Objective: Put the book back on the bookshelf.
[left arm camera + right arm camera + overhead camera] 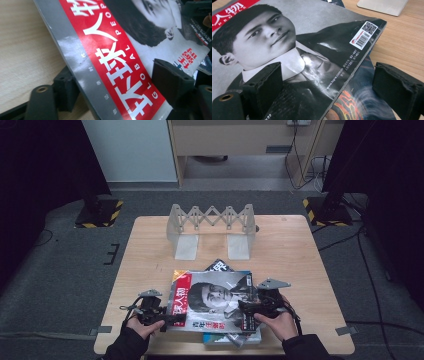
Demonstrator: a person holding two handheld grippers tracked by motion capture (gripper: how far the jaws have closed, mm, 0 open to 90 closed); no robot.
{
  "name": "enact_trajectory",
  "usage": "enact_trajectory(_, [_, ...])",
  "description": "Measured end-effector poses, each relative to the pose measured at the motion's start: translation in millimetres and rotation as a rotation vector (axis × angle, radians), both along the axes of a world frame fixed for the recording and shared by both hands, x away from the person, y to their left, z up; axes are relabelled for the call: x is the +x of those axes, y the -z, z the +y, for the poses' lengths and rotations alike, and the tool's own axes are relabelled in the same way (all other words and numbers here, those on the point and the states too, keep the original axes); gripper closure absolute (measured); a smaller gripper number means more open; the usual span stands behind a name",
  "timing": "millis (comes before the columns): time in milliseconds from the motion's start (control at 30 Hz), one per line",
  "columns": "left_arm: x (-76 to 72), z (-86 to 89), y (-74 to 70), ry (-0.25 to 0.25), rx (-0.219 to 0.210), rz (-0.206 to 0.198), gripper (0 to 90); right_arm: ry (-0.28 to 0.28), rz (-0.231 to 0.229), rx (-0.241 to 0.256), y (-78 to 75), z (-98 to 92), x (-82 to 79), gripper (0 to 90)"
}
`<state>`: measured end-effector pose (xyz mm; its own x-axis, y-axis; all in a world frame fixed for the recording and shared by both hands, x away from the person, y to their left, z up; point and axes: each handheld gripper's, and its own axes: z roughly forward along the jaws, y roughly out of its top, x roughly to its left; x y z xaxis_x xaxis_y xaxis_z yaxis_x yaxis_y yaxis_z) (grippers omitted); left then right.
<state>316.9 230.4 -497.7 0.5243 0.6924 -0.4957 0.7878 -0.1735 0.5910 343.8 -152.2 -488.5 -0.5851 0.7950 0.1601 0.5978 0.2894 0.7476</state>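
Here the left claw (pixel 167 316) straddles the red spine edge of the top magazine (pixel 212 300), jaws apart on either side. The right claw (pixel 248 310) gapes wide over its opposite edge. The magazine lies on other magazines (pixel 220 265) at the counter's (pixel 150 250) near edge, before a grey folding rack (pixel 212 222).

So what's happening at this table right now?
A person works two handheld grippers on a stack of magazines at the near edge of the wooden table. The left gripper has its open jaws straddling the spine edge of the top magazine, one jaw under it, one above. The right gripper sits open over the magazine's opposite edge, without a clamp. Another magazine lies underneath. An empty grey expanding rack stands at the far side.
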Motion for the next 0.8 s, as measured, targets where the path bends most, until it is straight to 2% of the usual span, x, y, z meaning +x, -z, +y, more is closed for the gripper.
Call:
enact_trajectory(100, [-2.1, 3.2, -6.9, -0.016, -0.010, -0.044, 36.7, -0.002, -0.002, -0.003, 0.4, 0.1, -0.1, 9.3])
enact_trajectory(200, [-4.5, 3.6, -14.7, -0.032, -0.047, -0.086, 38.8, -0.001, 0.002, 0.004, 0.6, -0.3, 0.1, 9.1])
enact_trajectory(233, [-4.5, 3.6, -14.7, -0.032, -0.047, -0.086, 39.4, -0.001, 0.002, 0.004, 0.6, -0.3, 0.1, 9.1])
enact_trajectory(267, [-4.9, 4.0, -18.1, -0.041, -0.090, -0.100, 40.0, 0.000, 0.005, 0.009, 0.6, -0.6, 0.2, 8.8])
enact_trajectory(300, [-4.9, 4.0, -19.6, -0.042, -0.116, -0.108, 40.3, 0.000, 0.005, 0.011, 0.7, -0.7, 0.3, 8.6])
enact_trajectory(333, [-4.9, 4.0, -19.6, -0.042, -0.116, -0.108, 41.4, 0.000, 0.005, 0.011, 0.7, -0.7, 0.3, 8.6])
enact_trajectory(367, [-4.2, 1.9, -21.4, -0.033, -0.150, -0.116, 41.7, 0.000, 0.005, 0.013, 1.0, -0.7, 0.3, 8.3])
enact_trajectory(433, [-3.1, -1.6, -21.5, -0.021, -0.142, -0.113, 42.5, 0.000, 0.008, 0.017, 1.0, -0.4, 0.1, 7.8])
enact_trajectory(633, [1.7, -12.7, -19.5, 0.014, -0.109, -0.074, 50.4, 0.004, 0.011, 0.028, 1.3, -1.1, 0.5, 7.6])
enact_trajectory(800, [3.2, -8.3, -21.1, -0.029, -0.140, -0.040, 63.8, 0.002, 0.013, 0.037, 1.0, -2.3, 1.2, 7.7])
